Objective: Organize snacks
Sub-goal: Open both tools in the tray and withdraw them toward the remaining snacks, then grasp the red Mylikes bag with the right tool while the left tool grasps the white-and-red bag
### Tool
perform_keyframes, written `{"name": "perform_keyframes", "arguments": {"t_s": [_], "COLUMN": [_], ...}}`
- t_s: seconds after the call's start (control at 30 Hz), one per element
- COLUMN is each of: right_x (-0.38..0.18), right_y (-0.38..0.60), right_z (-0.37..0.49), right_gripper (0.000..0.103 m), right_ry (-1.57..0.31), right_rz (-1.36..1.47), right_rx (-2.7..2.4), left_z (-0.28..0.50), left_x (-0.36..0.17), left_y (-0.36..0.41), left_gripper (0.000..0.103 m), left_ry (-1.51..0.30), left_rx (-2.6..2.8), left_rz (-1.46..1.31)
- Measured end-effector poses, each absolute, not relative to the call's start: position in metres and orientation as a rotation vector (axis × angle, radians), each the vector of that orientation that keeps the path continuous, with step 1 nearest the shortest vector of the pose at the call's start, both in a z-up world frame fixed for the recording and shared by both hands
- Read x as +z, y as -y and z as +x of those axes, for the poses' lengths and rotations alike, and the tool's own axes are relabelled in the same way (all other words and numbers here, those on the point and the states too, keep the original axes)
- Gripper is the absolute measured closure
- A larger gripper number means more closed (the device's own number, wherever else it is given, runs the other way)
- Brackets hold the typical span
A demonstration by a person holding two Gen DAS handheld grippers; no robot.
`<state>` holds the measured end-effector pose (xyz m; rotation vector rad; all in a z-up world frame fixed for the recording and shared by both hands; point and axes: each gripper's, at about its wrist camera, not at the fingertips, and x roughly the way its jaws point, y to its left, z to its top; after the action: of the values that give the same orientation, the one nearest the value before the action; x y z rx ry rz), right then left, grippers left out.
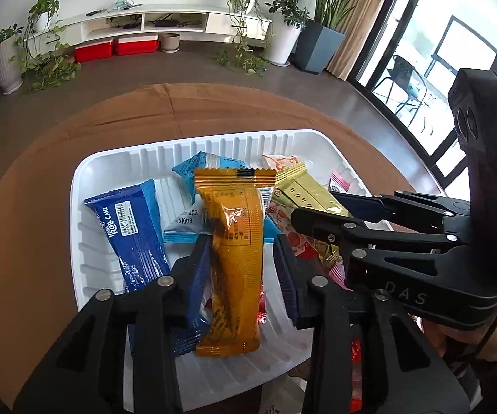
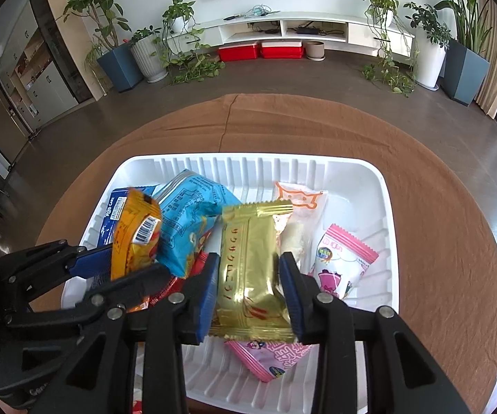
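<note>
1. Two tongs work over one landmark, the white ribbed plastic tray that sits on the brown cloth-covered table; every snack in view lies inside it or hangs just above it.
2. The left tongs straddle a long orange foil snack bar that runs lengthwise between the blue pads above the tray's near-left part. In the left wrist view a gap shows on both sides of the wrapper, so the jaws stand apart and do not press on it; the bar is probably being let down onto the pile.
3. The right tongs flank a gold foil snack packet over the tray's near middle. The pads lie right against the wrapper's edges; whether they squeeze it or merely touch it I cannot tell.
4. Both tongs point steeply down into the tray, which suits dropping packets in rather than lifting them out.
5. Already lying in the tray: a dark blue roll-cake wrapper by the left wall, a light blue crinkled bag towards the far left, a white packet with an orange cat drawing behind the gold one, and a pink-edged sweet pouch towards the right wall.
</note>
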<state>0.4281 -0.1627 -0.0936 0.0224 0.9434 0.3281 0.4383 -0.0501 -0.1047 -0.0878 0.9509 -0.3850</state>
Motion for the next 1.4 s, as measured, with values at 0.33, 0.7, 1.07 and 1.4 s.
{"name": "perform_keyframes", "arguments": {"t_s": [0.33, 0.7, 1.07, 1.4], "right_x": [-0.078, -0.035, -0.07, -0.088], "right_y": [0.178, 0.217, 0.238, 0.192], "right_z": [0.414, 0.338, 0.228, 0.232], "right_gripper": [0.039, 0.016, 0.014, 0.032], "right_ry": [-0.908, -0.762, -0.758, -0.851], "right_rz": [0.057, 0.159, 0.217, 0.08], "right_rx": [0.311, 0.35, 0.336, 0.409], "left_z": [0.424, 0.35, 0.239, 0.191], "left_x": [-0.087, -0.068, -0.098, -0.117], "left_y": [0.044, 0.024, 0.015, 0.027], "left_gripper": [0.031, 0.0, 0.0, 0.0], "left_ry": [-0.898, -0.844, -0.857, -0.939], "left_rx": [-0.39, -0.347, -0.308, -0.314], "left_rz": [-0.097, -0.105, -0.138, -0.141]}}
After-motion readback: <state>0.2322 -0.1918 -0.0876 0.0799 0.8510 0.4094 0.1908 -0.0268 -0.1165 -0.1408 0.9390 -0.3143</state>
